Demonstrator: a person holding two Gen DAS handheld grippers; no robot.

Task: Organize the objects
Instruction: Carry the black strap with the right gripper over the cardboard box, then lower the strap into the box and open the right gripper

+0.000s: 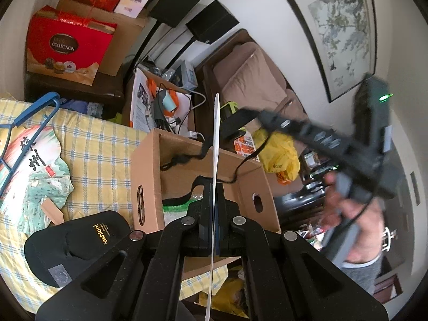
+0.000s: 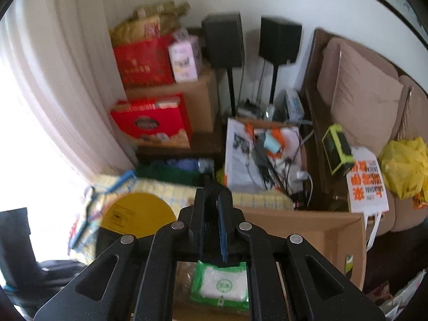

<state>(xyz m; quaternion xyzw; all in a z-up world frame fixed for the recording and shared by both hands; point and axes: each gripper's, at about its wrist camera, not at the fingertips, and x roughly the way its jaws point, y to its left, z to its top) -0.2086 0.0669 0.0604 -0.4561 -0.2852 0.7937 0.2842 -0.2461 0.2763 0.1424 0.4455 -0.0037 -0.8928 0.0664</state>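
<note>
A cluttered room: a bed under a yellow checked cover (image 1: 101,144) carries an open cardboard box (image 1: 149,176), with a sofa and stacked gift boxes behind. The left claw (image 1: 214,195) is pinched on a thin disc (image 1: 216,160), seen edge-on and upright above the box; the right-wrist view shows its yellow face (image 2: 139,214). The right claw (image 2: 214,214) is clamped on a black strap (image 1: 232,123) whose cord trails into the box. A green-and-white packet (image 2: 222,286) already lies inside. The step looks like loading the box; next, each claw needs lowering inside the walls before releasing.
</note>
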